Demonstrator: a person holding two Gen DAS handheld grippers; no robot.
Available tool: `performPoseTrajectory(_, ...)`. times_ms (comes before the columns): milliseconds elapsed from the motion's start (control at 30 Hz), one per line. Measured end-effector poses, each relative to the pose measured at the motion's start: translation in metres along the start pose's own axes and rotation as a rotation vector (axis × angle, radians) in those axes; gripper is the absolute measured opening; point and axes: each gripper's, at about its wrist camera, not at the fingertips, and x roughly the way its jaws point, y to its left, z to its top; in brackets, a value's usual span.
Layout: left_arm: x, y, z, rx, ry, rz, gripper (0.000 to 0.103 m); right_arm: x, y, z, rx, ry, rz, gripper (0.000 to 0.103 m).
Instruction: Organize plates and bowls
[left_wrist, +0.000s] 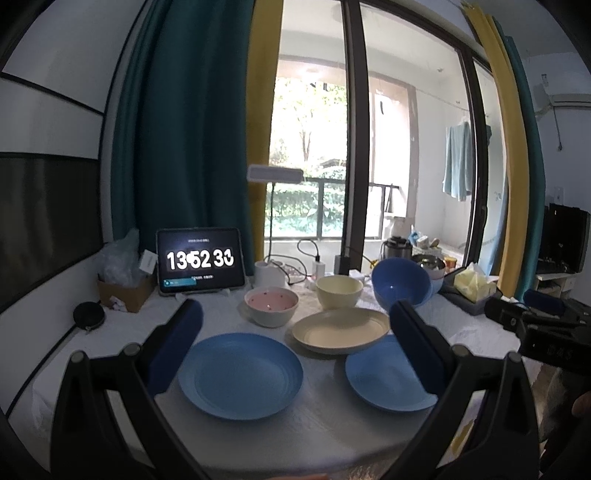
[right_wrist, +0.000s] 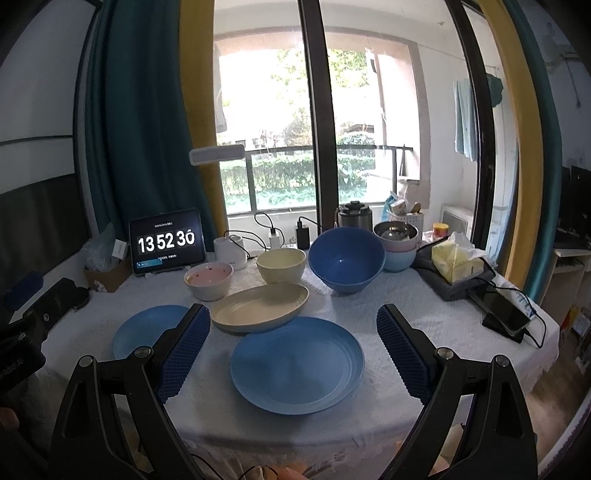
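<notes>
Two blue plates lie on the white tablecloth: one (left_wrist: 240, 374) (right_wrist: 147, 330) on the left, one (left_wrist: 384, 376) (right_wrist: 297, 363) on the right. A cream plate (left_wrist: 341, 330) (right_wrist: 260, 308) sits behind them, its edge overlapping the right plate's far rim. Further back stand a pink bowl (left_wrist: 271, 304) (right_wrist: 208, 280), a cream bowl (left_wrist: 339, 291) (right_wrist: 281, 265) and a large blue bowl (left_wrist: 400, 282) (right_wrist: 345, 258). My left gripper (left_wrist: 295, 317) hovers open over the left plate. My right gripper (right_wrist: 293, 314) hovers open over the right plate. Neither holds anything.
A steel bowl stacked in pastel bowls (right_wrist: 397, 243) stands behind the blue bowl. A tablet clock (right_wrist: 166, 242), white lamp base (right_wrist: 231, 253) and chargers line the back. A tissue box (right_wrist: 456, 260) and phone (right_wrist: 504, 314) lie right, a cardboard box (left_wrist: 123, 291) left.
</notes>
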Motion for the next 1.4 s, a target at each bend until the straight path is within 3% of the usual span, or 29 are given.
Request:
performPoseTrajectory(500, 0.086, -0.016, -0.017, 0.001, 0.195, -0.023, 0.102, 0.075, -0.024, -0.009, 0.034, 0.164, 0.016, 0.094)
performPoseTrajectory(767, 0.127, -0.017, -0.021, 0.001, 0.258, -0.020, 0.101, 0.115, -0.033, -0.009, 0.044, 0.234, 0.029, 0.089)
performPoseTrajectory(967, 0.157, -0.015, -0.027, -0.001, 0.298, -0.017, 0.101, 0.145, -0.034, -0.007, 0.039, 0.278, 0.037, 0.081)
performPoseTrajectory(1033, 0.167, -0.016, -0.029, -0.001, 0.312, -0.018, 0.101, 0.154, -0.034, -0.007, 0.043, 0.294, 0.038, 0.073)
performPoseTrajectory(1300, 0.202, -0.016, -0.039, -0.016, 0.376, -0.032, 0.101, 0.184, -0.035, -0.006, 0.048, 0.336, 0.057, 0.070)
performPoseTrajectory(1400, 0.215, -0.017, -0.043, -0.030, 0.404, -0.037, 0.101, 0.196, -0.035, -0.006, 0.047, 0.352, 0.065, 0.064)
